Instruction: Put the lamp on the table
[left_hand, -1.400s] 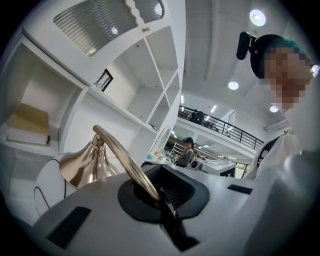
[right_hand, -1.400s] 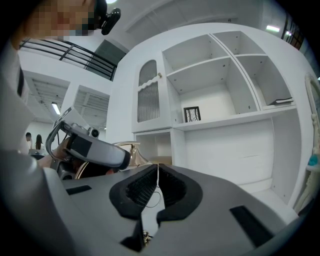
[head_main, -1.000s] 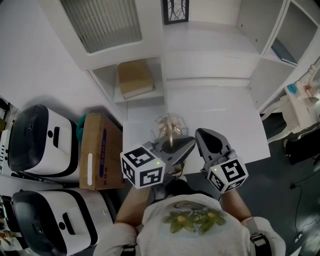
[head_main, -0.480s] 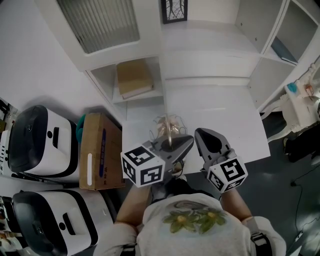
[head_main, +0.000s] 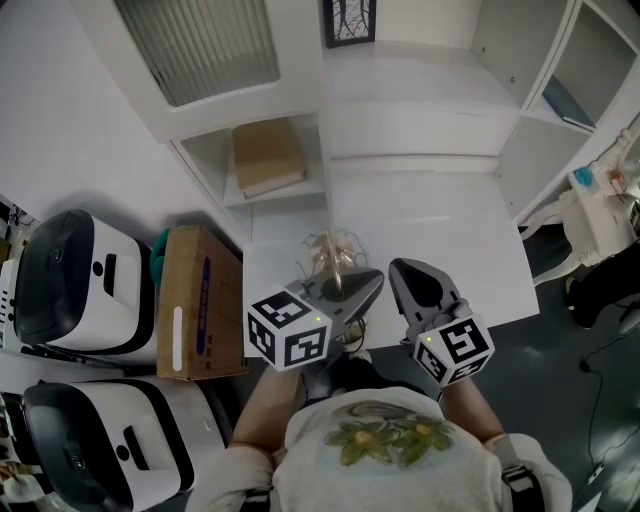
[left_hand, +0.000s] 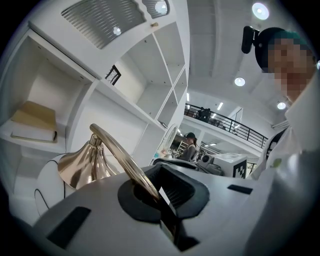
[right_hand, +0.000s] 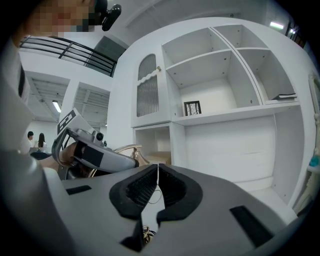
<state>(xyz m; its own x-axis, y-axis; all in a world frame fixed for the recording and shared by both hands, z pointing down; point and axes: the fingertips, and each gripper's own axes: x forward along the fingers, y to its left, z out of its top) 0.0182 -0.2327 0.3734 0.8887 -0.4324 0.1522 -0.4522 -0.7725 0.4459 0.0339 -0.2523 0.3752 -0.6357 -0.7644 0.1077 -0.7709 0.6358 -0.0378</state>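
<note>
Clamping lamp (left_hand: 82, 167) arm: left tongs (left_hand: 159, 194)

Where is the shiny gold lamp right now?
In the head view the lamp is mid-picture at the near edge of the white table, its curved arm gripped in the left tongs, beside the right tongs.

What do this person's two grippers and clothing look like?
Both the left gripper and right gripper are grey, tapering wedges with black ribbed pads lining the fingers. Each carries a white cube of black square markers with a small green light. The person wears a pale T-shirt with a green-yellow print.
</note>
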